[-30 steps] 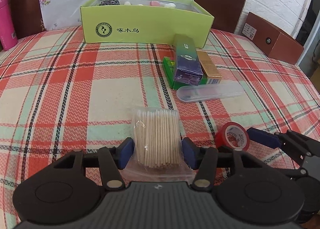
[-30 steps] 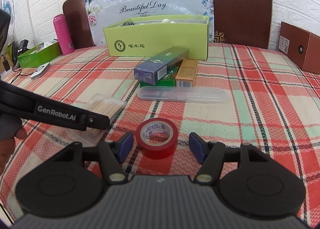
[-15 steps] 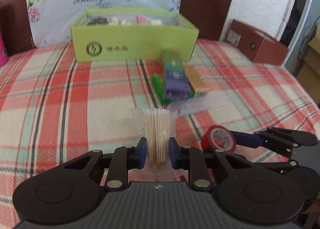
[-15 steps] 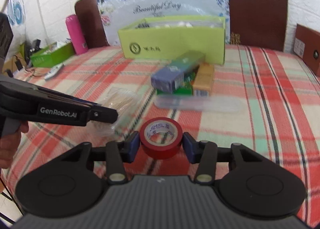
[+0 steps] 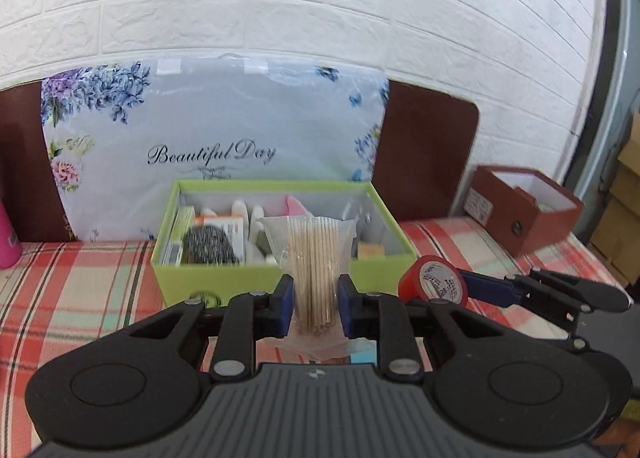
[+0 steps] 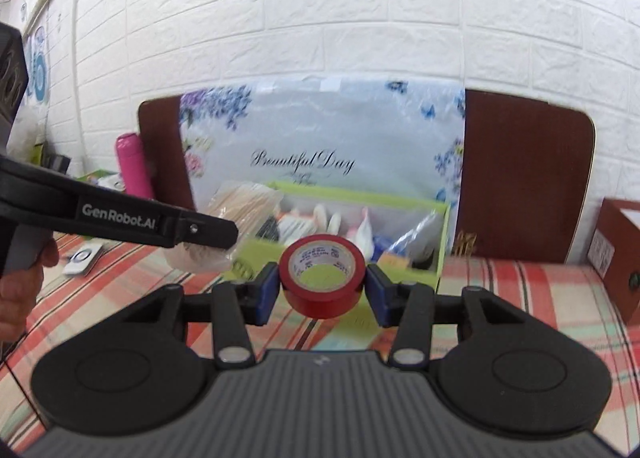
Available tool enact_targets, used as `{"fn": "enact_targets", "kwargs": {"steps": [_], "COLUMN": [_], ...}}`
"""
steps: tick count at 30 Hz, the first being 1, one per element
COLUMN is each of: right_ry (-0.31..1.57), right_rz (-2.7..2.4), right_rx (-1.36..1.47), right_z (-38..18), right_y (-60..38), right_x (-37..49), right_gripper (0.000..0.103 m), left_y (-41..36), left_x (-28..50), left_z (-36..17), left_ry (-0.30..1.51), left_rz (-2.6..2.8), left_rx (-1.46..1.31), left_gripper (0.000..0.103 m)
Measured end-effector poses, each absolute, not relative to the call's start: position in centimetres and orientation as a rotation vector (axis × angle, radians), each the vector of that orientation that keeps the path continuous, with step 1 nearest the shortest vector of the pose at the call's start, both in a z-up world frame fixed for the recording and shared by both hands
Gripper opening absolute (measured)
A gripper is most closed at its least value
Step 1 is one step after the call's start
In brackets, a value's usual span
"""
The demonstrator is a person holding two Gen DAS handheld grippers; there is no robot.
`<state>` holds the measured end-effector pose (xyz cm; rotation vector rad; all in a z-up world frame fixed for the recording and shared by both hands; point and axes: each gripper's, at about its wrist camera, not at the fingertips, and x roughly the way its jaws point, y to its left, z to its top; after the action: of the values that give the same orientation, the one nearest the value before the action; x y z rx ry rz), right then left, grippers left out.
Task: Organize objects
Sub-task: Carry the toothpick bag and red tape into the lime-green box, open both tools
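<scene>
My left gripper (image 5: 314,308) is shut on a clear bag of toothpicks (image 5: 316,258) and holds it in the air before the open green box (image 5: 208,278). My right gripper (image 6: 322,290) is shut on a roll of red tape (image 6: 322,274), also lifted off the table. From the left wrist view the tape (image 5: 434,283) hangs just right of the toothpick bag. In the right wrist view the bag (image 6: 240,206) shows behind the left gripper's black finger (image 6: 160,224). The green box (image 6: 440,242) holds a steel scourer (image 5: 208,244), small cartons and white items.
A checked red cloth (image 5: 72,290) covers the table. A flowered bag (image 5: 224,138) leans on a brown board behind the green box. A brown open box (image 5: 524,210) sits at the right, a pink bottle (image 6: 134,166) at the left. A person's hand (image 6: 20,286) grips the left tool.
Both grippers closed, the left on the toothpick bag and the right on the red tape, then rose off the table and came nearer the green box.
</scene>
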<state>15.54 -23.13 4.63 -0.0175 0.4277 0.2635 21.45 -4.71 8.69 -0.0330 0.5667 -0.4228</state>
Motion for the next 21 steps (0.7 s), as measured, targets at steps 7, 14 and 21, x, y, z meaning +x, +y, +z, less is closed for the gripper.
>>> {"fn": "enact_targets", "kwargs": {"steps": [7, 14, 21], "right_ry": [0.403, 0.448, 0.415], "right_rz": [0.215, 0.175, 0.146], "right_rx": [-0.048, -0.073, -0.113], "right_z": [4.2, 0.9, -1.2], "right_y": [-23.6, -23.6, -23.6], "right_x": [23.2, 28.4, 26.4], "right_gripper": [0.046, 0.049, 0.098], "left_y": [-5.5, -6.1, -4.4], "left_x": [28.5, 32.7, 32.5], "left_z": [8.9, 6.4, 4.0], "left_ry": [0.561, 0.555, 0.565], "left_rz": [-0.363, -0.359, -0.277], "left_rx": [-0.081, -0.071, -0.099], "left_gripper": [0.024, 0.044, 0.077]}}
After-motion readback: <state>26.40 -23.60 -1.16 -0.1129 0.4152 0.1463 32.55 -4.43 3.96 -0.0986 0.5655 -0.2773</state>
